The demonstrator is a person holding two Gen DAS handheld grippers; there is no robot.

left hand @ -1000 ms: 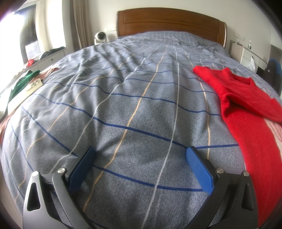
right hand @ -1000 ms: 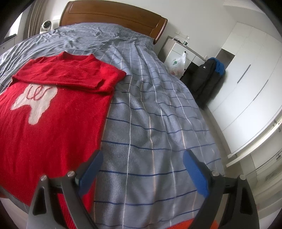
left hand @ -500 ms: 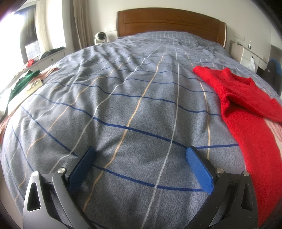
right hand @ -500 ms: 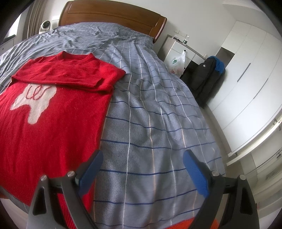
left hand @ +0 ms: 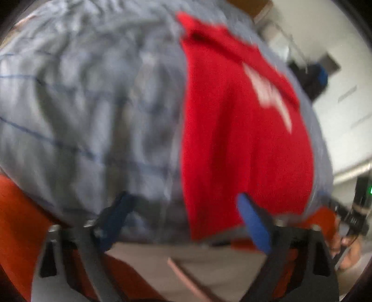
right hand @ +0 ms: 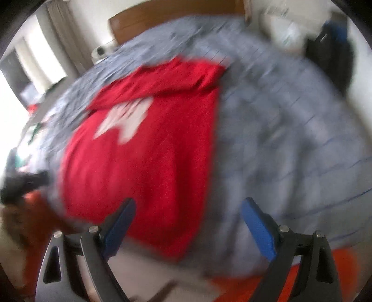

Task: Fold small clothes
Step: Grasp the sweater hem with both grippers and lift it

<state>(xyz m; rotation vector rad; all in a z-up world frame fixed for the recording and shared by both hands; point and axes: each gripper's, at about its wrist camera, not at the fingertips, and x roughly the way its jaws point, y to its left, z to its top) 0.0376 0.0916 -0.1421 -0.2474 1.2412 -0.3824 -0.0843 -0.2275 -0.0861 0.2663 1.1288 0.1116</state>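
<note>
A red sweater (left hand: 241, 130) with a white motif lies flat on the grey checked bedspread (left hand: 93, 111), its sleeves folded across the chest. It also shows in the right wrist view (right hand: 148, 144). My left gripper (left hand: 186, 216) is open and empty, hovering off the foot edge of the bed near the sweater's hem. My right gripper (right hand: 188, 220) is open and empty, also beyond the foot edge, in line with the hem. Both views are motion-blurred.
A wooden headboard (right hand: 176, 21) stands at the far end. A dark jacket (right hand: 330, 48) hangs at the right by white cupboards. Orange fabric (left hand: 16, 223) and pale floor (left hand: 220, 267) show below the bed edge. The other gripper's handle (left hand: 358, 209) is at the right.
Both grippers have pulled back fast from over the bed to beyond its foot edge and turned toward the sweater. Both stay open. The sweater has not moved.
</note>
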